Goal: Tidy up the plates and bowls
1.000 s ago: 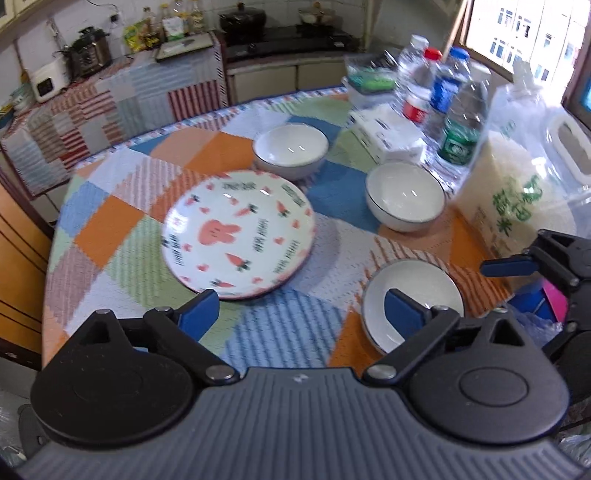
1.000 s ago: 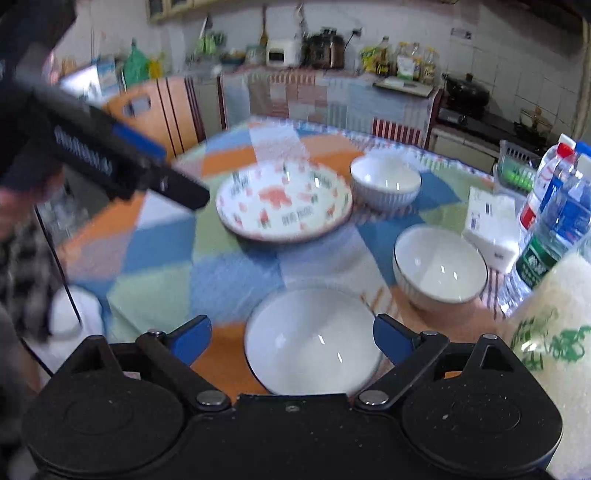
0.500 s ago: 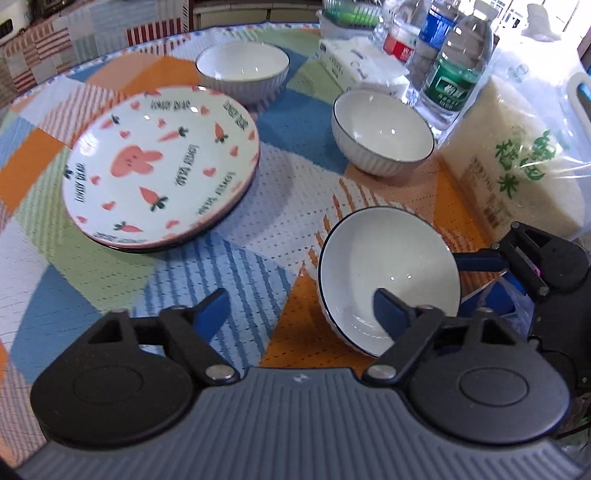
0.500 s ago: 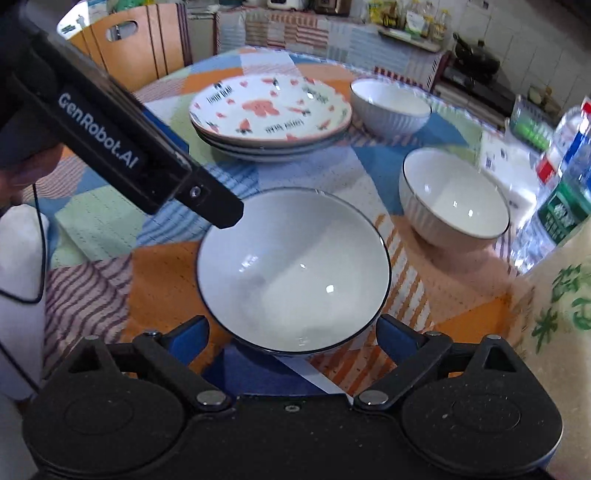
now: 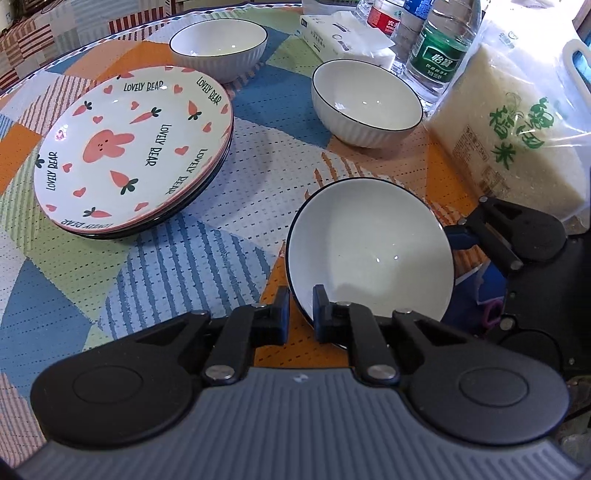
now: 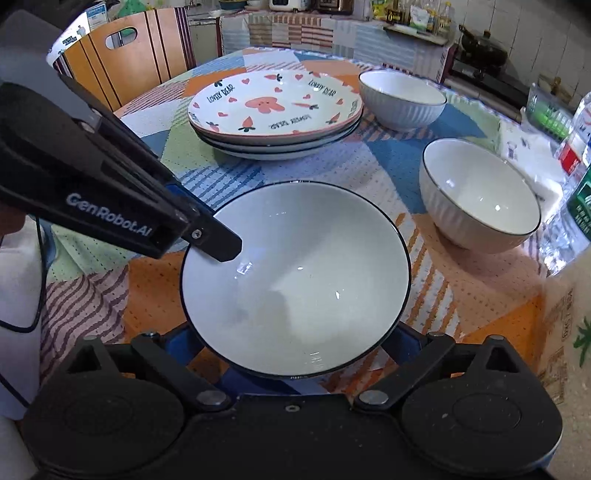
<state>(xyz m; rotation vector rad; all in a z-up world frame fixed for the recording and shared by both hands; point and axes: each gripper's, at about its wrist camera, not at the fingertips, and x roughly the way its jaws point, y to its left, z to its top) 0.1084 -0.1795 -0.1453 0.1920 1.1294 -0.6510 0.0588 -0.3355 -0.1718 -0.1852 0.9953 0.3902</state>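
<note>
The left gripper [image 5: 300, 314] has just been closing and now pinches the rim of the near bowl [image 5: 369, 258], one pad inside, one outside, and the bowl sits tilted at the near edge of the table [image 5: 155, 273]. From the right wrist view, that same bowl fills the middle, with the left gripper's black finger coming in from the left and pressing on its rim. The right gripper [image 6: 295, 341] has its jaws spread wide either side of the bowl's lower wall; the blue pads are mostly hidden behind it, so I cannot tell whether they touch. In the left wrist view it shows just beside the bowl on the right.

Further in, a stack of carrot-and-rabbit plates [image 5: 136, 147] sits toward the left side of the table. A second white bowl [image 5: 365, 103] stands past the near one, toward the right edge, and a third bowl [image 5: 218, 44] stands toward the far edge, just beside the plates. Along the right edge: a bag of rice [image 5: 517, 140], water bottles [image 5: 439, 48] and a tissue pack [image 5: 343, 33].
</note>
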